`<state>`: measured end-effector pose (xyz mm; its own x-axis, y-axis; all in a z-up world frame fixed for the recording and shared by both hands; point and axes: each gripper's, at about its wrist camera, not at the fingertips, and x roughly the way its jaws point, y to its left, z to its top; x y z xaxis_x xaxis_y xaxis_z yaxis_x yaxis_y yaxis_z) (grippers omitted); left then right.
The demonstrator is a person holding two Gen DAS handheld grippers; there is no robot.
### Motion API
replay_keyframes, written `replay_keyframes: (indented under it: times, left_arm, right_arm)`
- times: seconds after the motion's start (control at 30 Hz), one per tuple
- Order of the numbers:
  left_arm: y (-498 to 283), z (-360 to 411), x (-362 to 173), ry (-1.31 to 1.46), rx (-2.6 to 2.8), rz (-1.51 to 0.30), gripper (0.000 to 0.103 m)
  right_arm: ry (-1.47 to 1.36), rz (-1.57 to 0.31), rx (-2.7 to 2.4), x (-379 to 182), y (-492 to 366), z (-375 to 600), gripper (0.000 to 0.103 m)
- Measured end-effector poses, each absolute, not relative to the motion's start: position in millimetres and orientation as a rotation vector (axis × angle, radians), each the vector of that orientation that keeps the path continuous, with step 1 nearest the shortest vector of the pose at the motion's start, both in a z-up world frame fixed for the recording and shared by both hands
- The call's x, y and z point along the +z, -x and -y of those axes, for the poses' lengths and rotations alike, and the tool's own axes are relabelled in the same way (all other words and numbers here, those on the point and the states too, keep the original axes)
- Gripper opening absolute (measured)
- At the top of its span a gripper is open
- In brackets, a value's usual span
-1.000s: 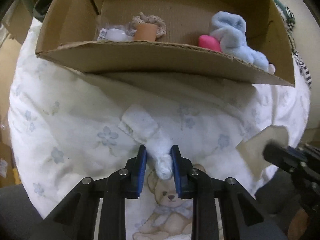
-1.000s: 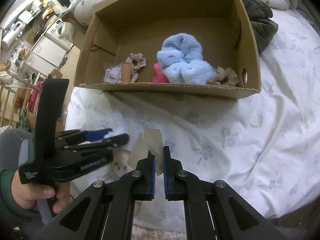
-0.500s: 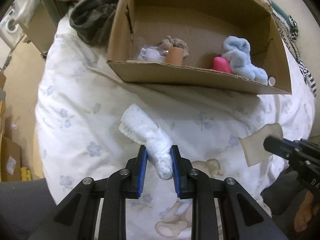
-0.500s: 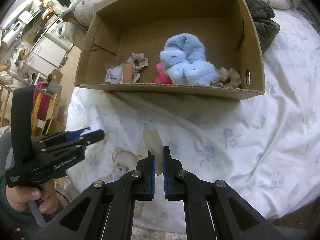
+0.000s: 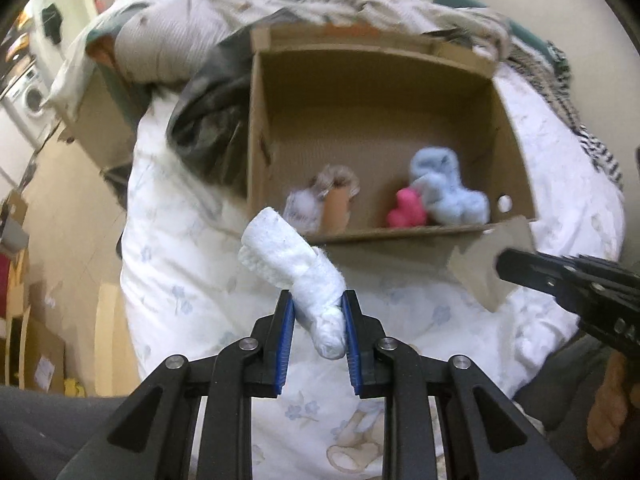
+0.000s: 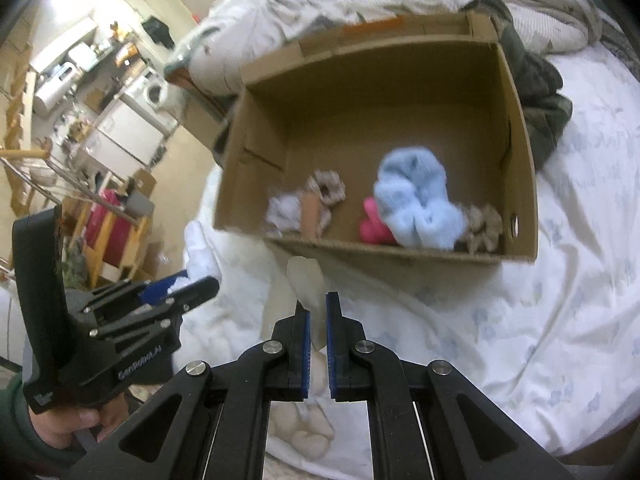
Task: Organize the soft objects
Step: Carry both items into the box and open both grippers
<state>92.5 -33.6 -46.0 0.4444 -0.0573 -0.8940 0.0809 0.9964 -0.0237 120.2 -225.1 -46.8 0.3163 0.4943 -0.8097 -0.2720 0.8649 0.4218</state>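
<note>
The left gripper (image 5: pixel 318 330) is clamped on a rolled white sock (image 5: pixel 296 268), its blue pads pressing the narrow end while the thicker cuff sticks out ahead of the jaws and to their left, clear of the bedding. The right gripper (image 6: pixel 317 334) is closed tight on a thin beige cloth piece (image 6: pixel 306 278) that stands up between and just ahead of its jaws; in the left wrist view the same piece shows as a flat tan patch at the tip of that gripper. Ahead of both pairs of jaws, across a stretch of floral duvet (image 6: pixel 560 300), sits the open cardboard box (image 6: pixel 516 152), already holding a light blue fluffy item (image 6: pixel 416 204), a pink item (image 6: pixel 374 226) beside it and scrunchies (image 6: pixel 328 190) toward the near wall. The step in hand looks like the carry: both items are lifted off the bed and aimed at the box. The next move calls for bringing each gripper forward past the near wall, over a bare part of the floor, then letting the jaws part so the sock and cloth drop inside without catching the rim.
</note>
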Motion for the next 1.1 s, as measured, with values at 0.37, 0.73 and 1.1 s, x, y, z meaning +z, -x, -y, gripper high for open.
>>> replay_keyframes:
  times: [0.37, 0.73, 1.1]
  left_arm:
    - [-131, 25, -5, -0.08, -0.059, -1.002, 0.021]
    - [-175, 25, 0, -0.056, -0.058, -0.985, 0.021]
    - [-193, 42, -42, -0.064, -0.099, -1.025, 0.021]
  right_arm:
    - [-0.276, -1.031, 0.501, -7, -147, 234, 0.008]
    - [-0.251, -0.972, 0.446, 7, -182, 244, 0.008]
    - [-0.284, -1.046, 0.387, -38, -201, 249, 0.008]
